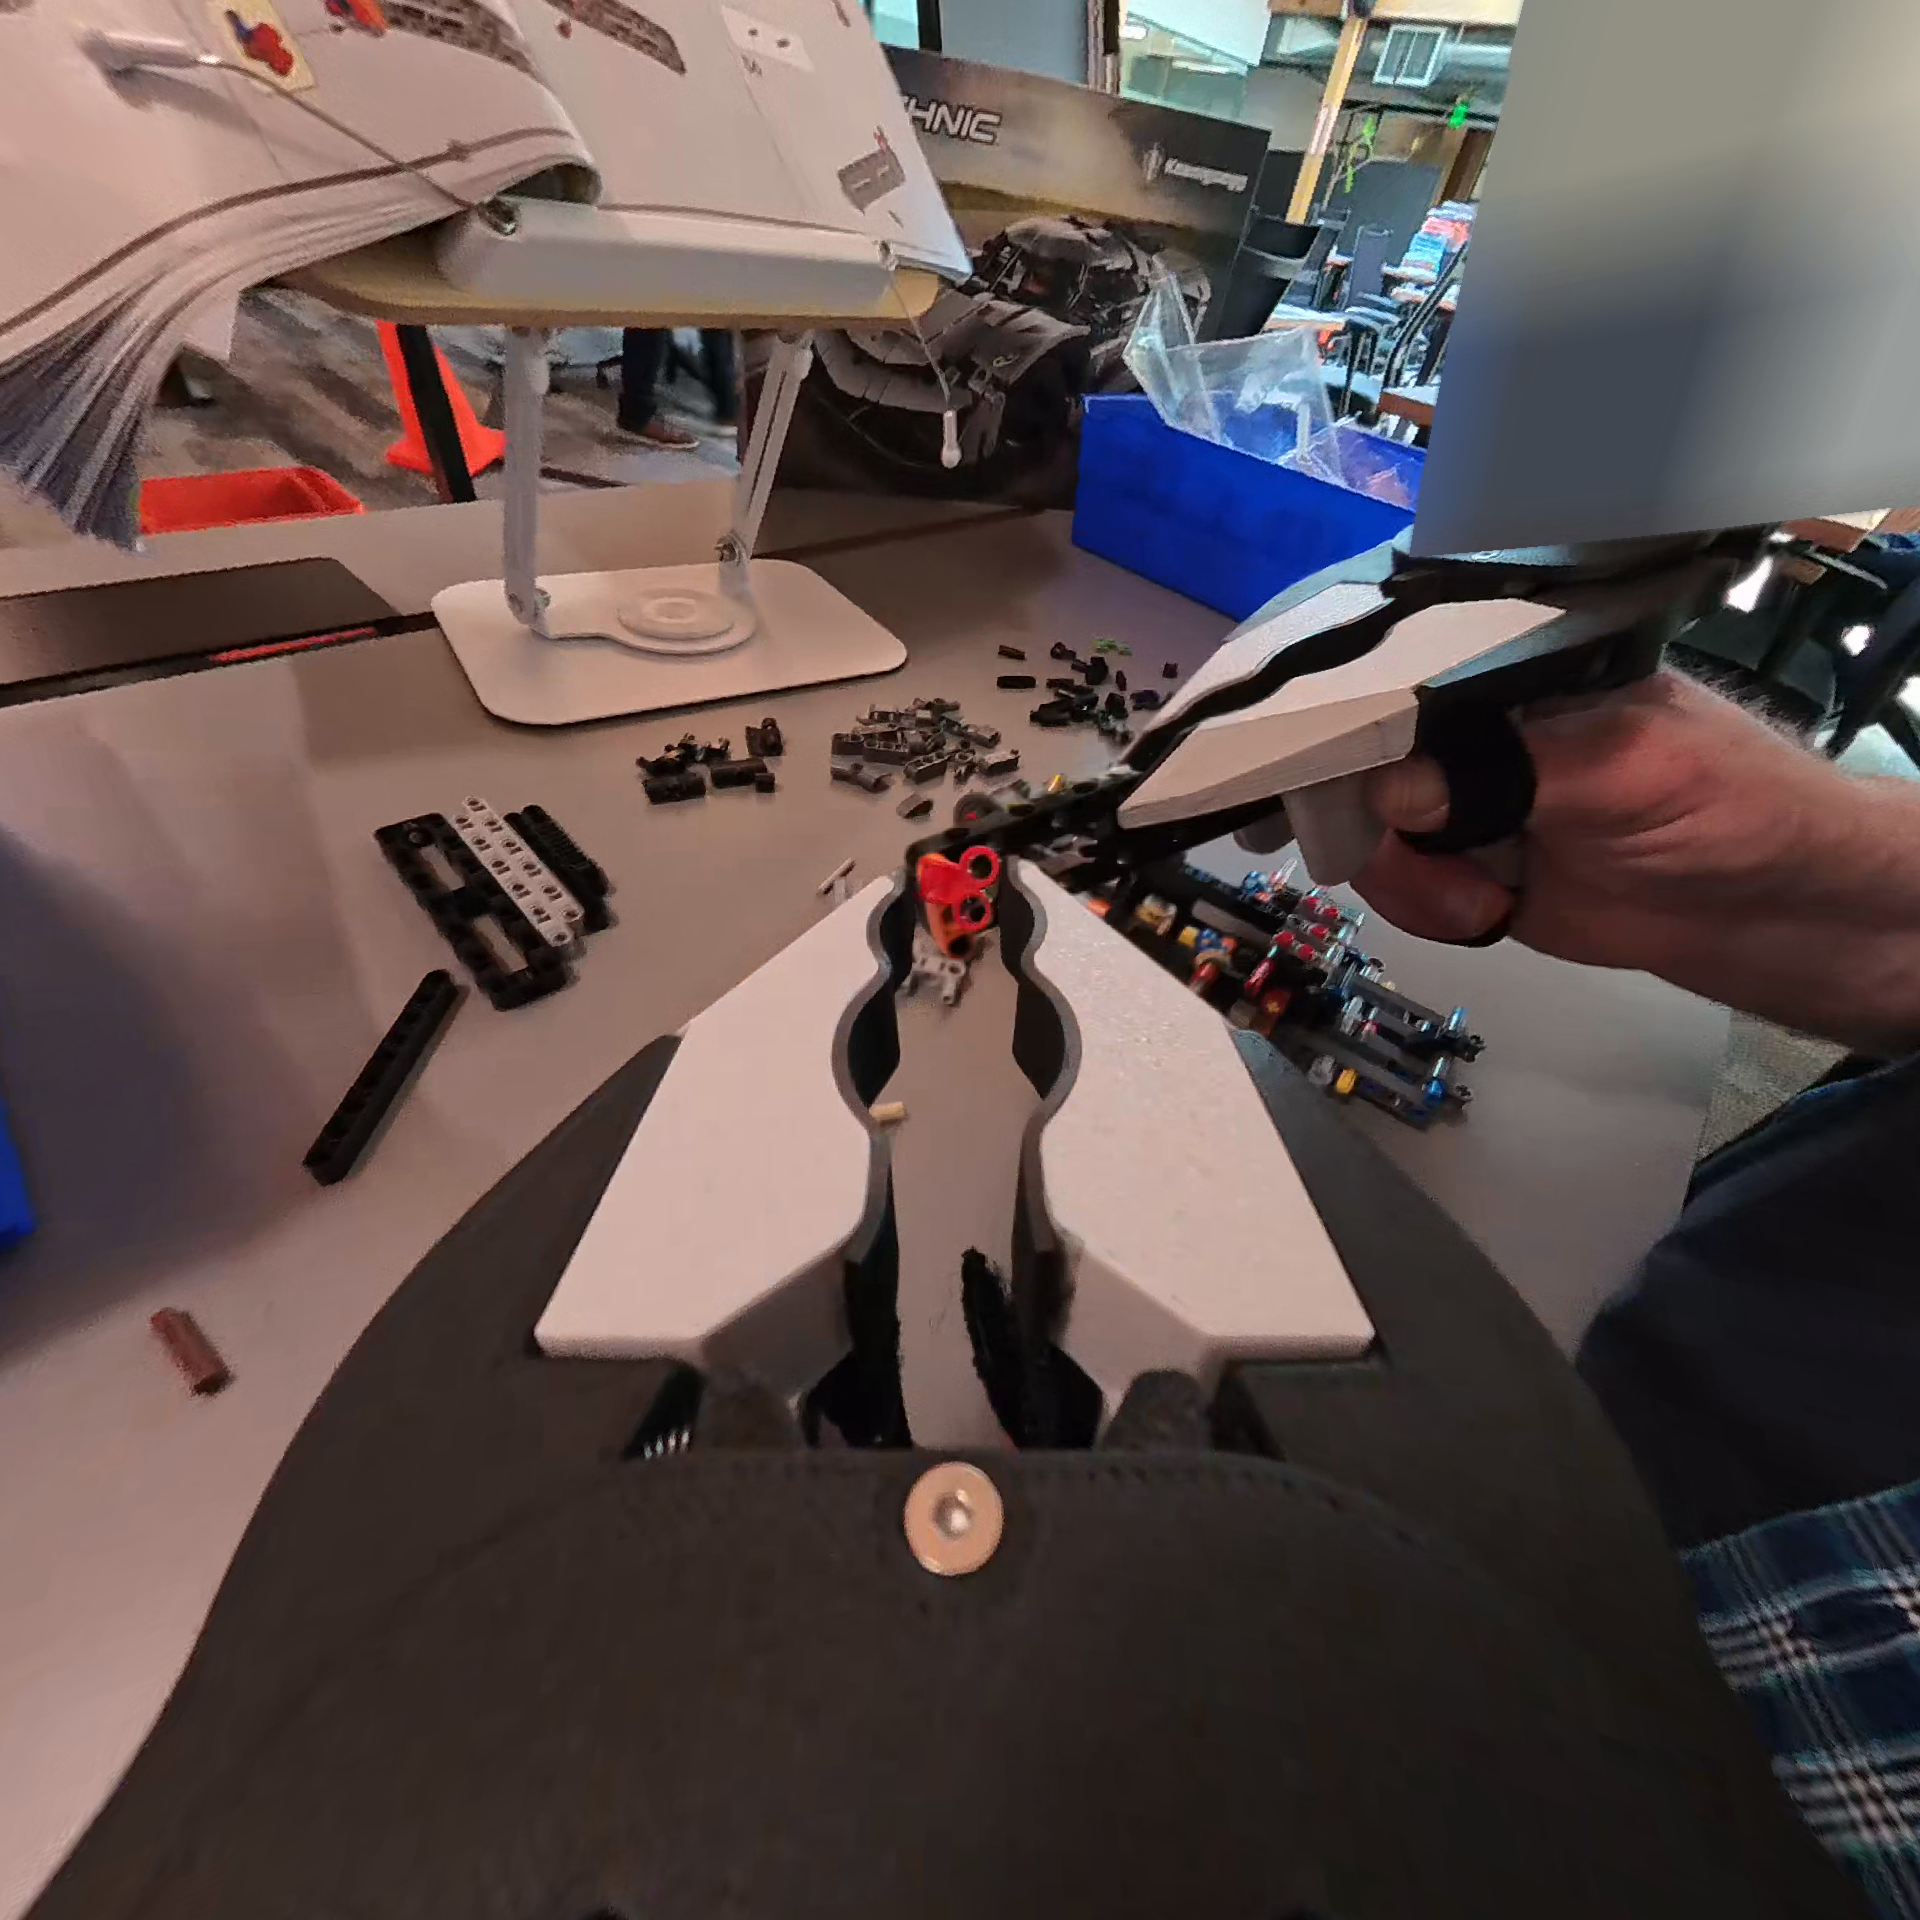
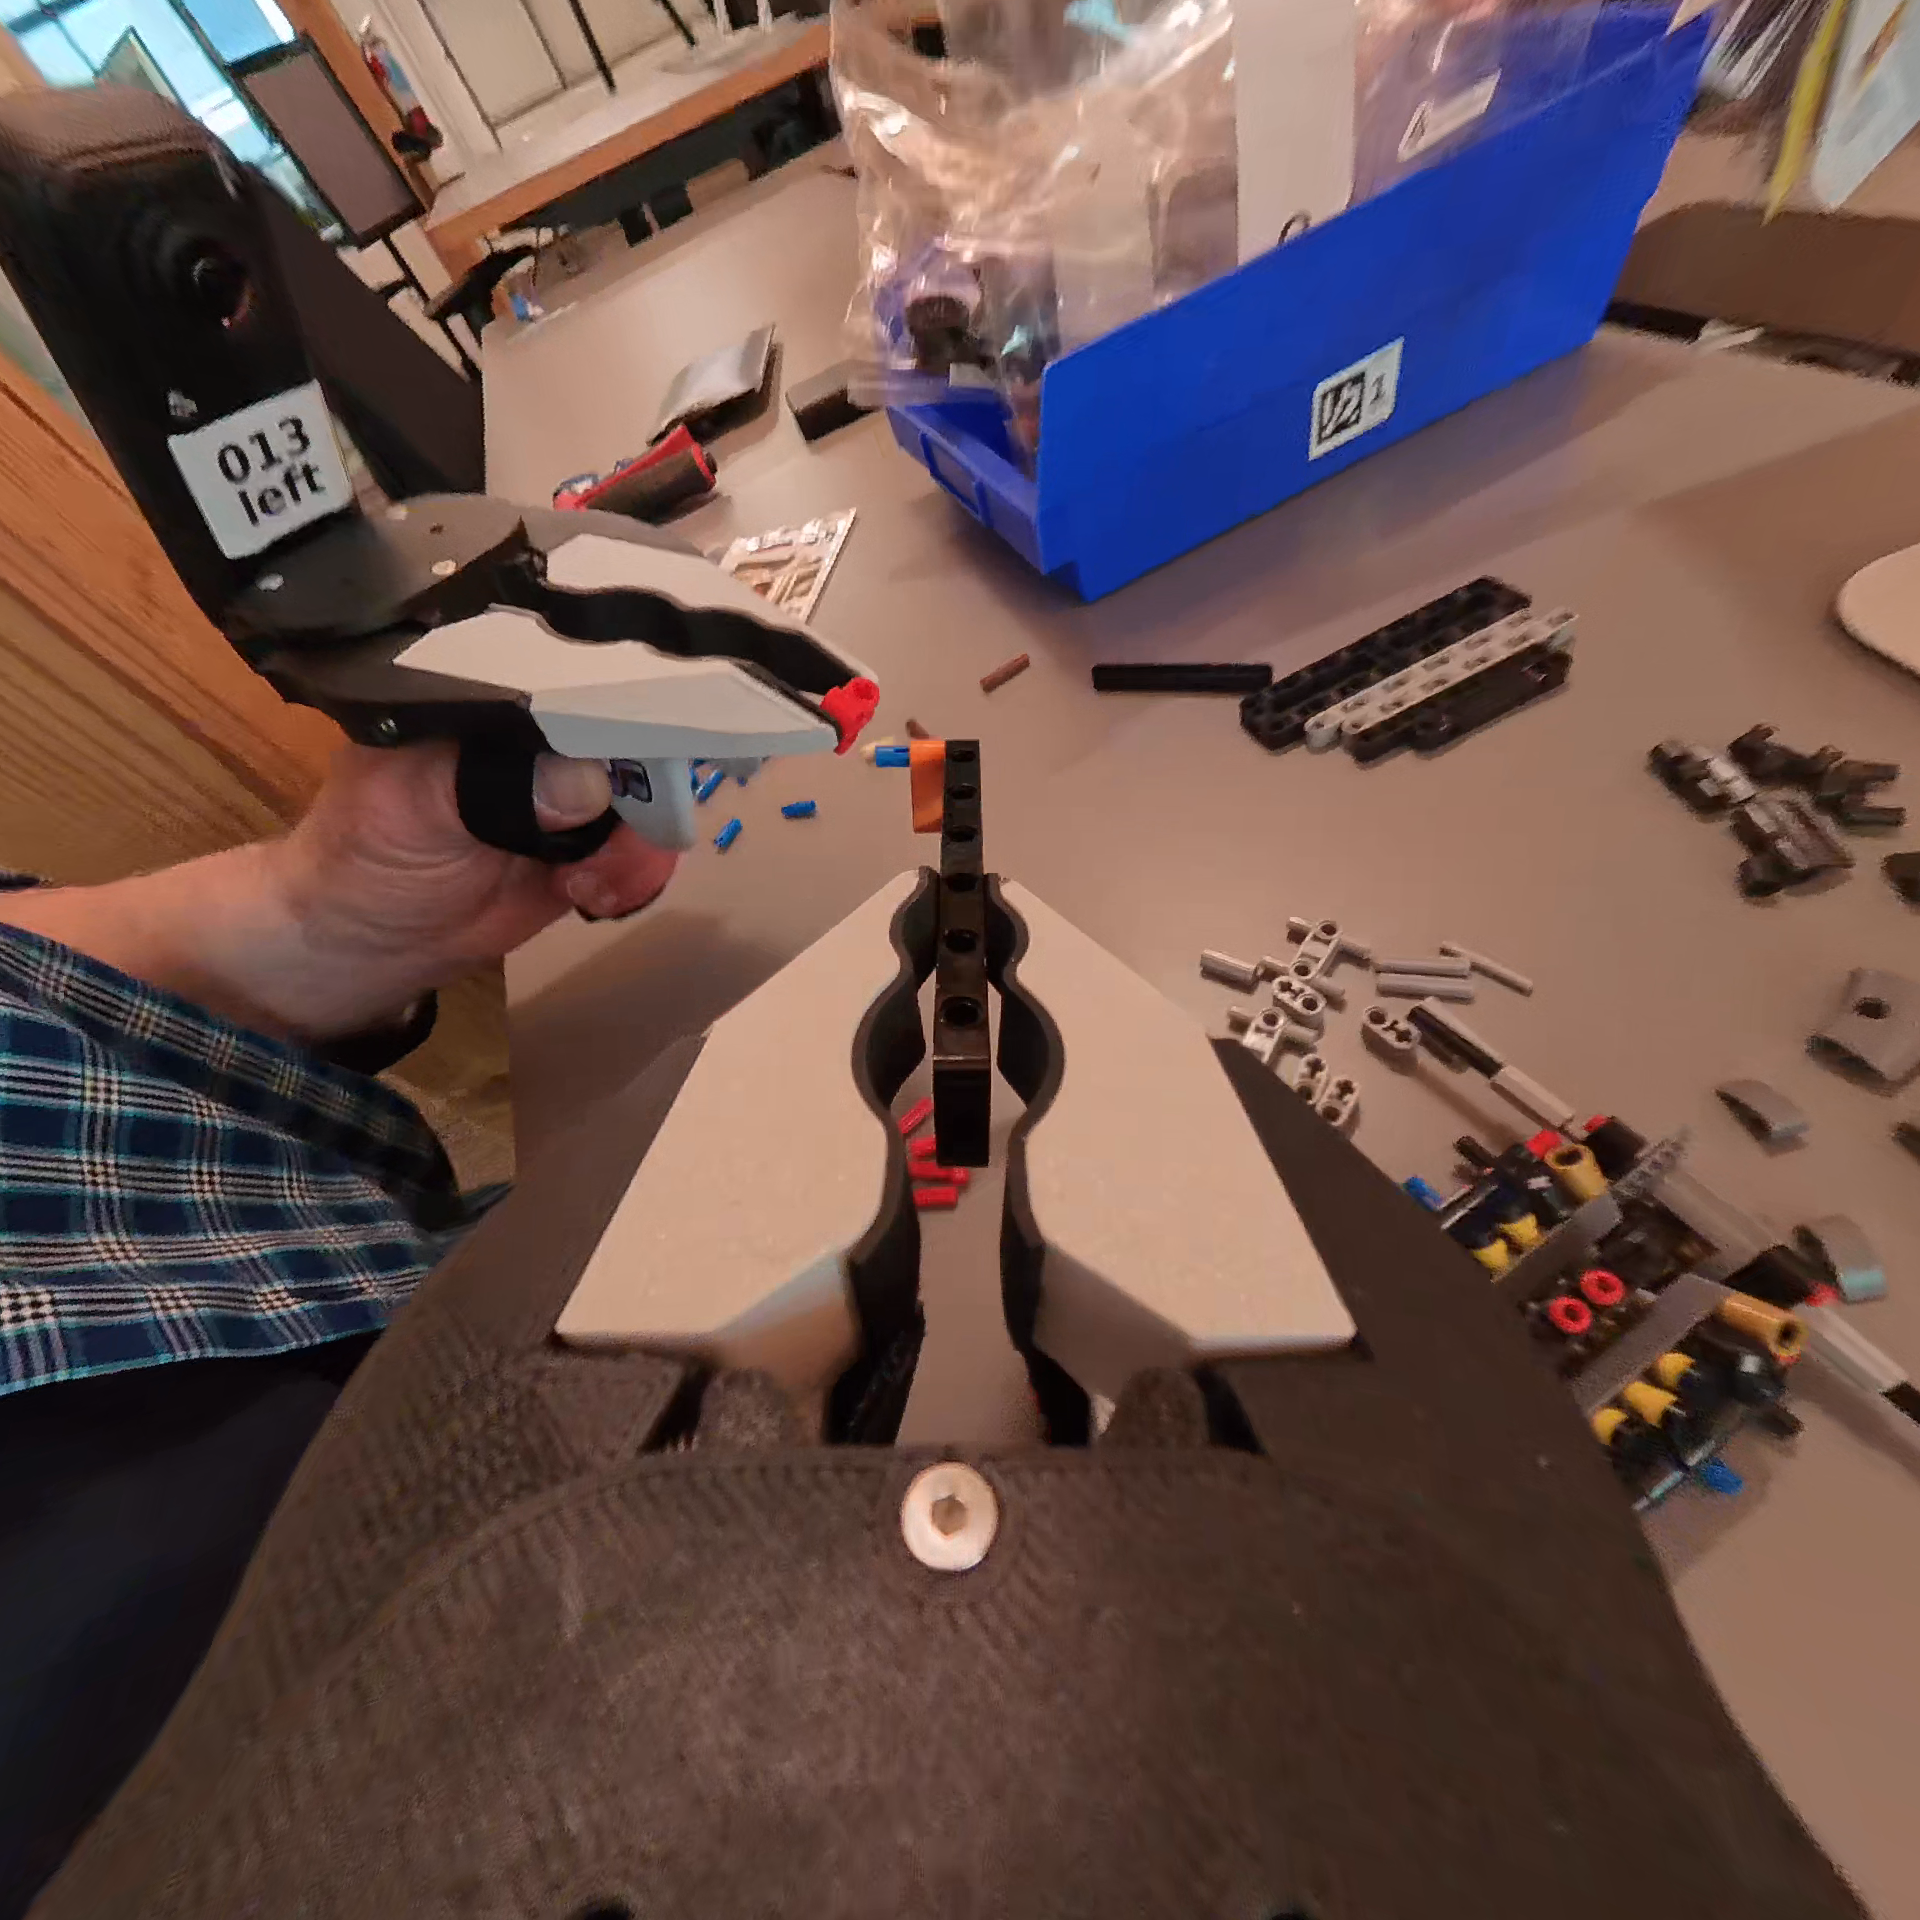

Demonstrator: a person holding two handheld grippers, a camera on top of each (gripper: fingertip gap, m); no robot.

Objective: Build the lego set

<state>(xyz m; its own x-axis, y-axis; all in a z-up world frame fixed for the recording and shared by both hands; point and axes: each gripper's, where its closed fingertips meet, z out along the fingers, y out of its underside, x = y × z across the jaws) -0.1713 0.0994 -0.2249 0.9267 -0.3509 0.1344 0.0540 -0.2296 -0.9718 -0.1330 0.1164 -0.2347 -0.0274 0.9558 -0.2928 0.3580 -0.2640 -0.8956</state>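
My left gripper [image 1: 958, 883] is shut on a small red connector [image 1: 961, 875]. It also shows in the right wrist view [image 2: 847, 717], with the red connector [image 2: 854, 701] at its tips. My right gripper [image 2: 958, 883] is shut on a black holed beam [image 2: 961, 997] and holds it above the table. An orange piece [image 2: 928, 795] with a blue pin [image 2: 888, 755] sits at the beam's far end. The red connector is just beside that pin, and I cannot tell if they touch. In the left wrist view the right gripper [image 1: 1127, 790] comes in from the right with the beam [image 1: 1023, 821].
An instruction book on a white stand [image 1: 665, 634] is at the back. A blue bin [image 2: 1299, 416] holds plastic bags. Stacked black and grey beams [image 1: 499, 894], loose piles of small parts [image 1: 914, 743] and a partly built assembly [image 2: 1642, 1278] lie on the grey table. There is about 5 centimeters between the tips of the two grippers.
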